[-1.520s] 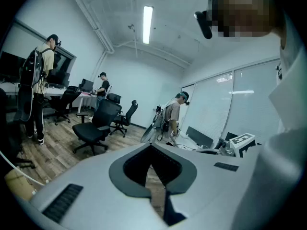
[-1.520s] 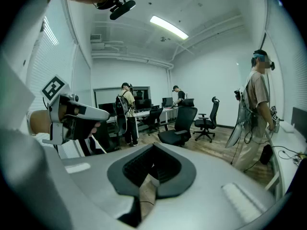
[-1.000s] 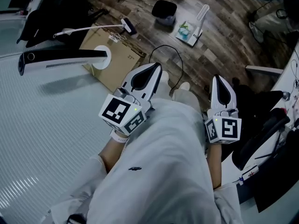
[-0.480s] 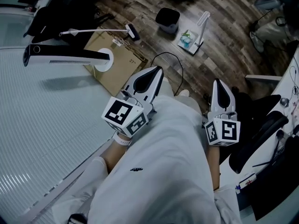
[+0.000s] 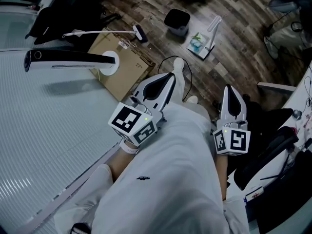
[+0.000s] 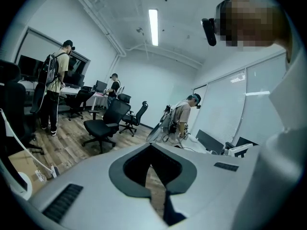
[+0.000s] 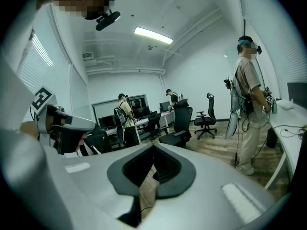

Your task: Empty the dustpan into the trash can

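Observation:
A small black trash can stands on the wooden floor at the top of the head view. Just right of it lies the dustpan with its white handle upright and some teal and pale scraps in it. My left gripper and right gripper hang in front of the person's body, well short of both, pointing towards them. Both are shut with nothing between the jaws. The left gripper view shows the left gripper closed, and the right gripper view shows the right gripper closed too; neither shows the can or the dustpan.
A white-handled broom lies across a flat cardboard sheet. A black cable loops on the floor. A pale desk with a monitor is at left, and a black chair at right. Other people and chairs stand farther off.
The person's white shoe has come forward beside the left gripper's tip. Both grippers stay shut and have hardly moved.

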{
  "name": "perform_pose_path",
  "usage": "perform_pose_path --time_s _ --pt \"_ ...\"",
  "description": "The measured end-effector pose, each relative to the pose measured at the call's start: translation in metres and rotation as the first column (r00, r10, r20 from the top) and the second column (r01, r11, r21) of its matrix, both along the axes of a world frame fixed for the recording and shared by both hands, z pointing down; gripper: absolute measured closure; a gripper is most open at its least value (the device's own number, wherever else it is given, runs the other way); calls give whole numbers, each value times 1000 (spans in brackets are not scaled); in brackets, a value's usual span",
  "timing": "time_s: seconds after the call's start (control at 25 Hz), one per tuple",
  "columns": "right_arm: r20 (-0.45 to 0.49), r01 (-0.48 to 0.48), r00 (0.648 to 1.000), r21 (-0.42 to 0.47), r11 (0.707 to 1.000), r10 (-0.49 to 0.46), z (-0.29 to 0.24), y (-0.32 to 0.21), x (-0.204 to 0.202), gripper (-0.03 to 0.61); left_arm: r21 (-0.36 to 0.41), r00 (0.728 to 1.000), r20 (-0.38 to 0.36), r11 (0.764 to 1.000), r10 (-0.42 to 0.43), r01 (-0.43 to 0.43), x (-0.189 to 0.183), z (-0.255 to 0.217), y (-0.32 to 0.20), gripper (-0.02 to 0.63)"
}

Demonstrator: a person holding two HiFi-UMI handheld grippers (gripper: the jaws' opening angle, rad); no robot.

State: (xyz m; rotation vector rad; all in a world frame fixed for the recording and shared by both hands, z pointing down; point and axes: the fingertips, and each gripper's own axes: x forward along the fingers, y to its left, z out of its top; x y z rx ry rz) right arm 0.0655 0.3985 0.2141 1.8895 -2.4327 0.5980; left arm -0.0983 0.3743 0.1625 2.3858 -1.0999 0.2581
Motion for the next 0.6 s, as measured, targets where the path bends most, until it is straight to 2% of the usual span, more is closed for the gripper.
perform_pose_path --time_s 0.36,0.6 --pt "-69 -49 996 7 999 50 -1 -66 17 568 -16 998 -27 999 49 -50 17 12 -80 615" --pt "-89 -35 995 13 999 36 -12 -126 2 568 -7 993 -60 995 97 -98 15 4 -146 615"
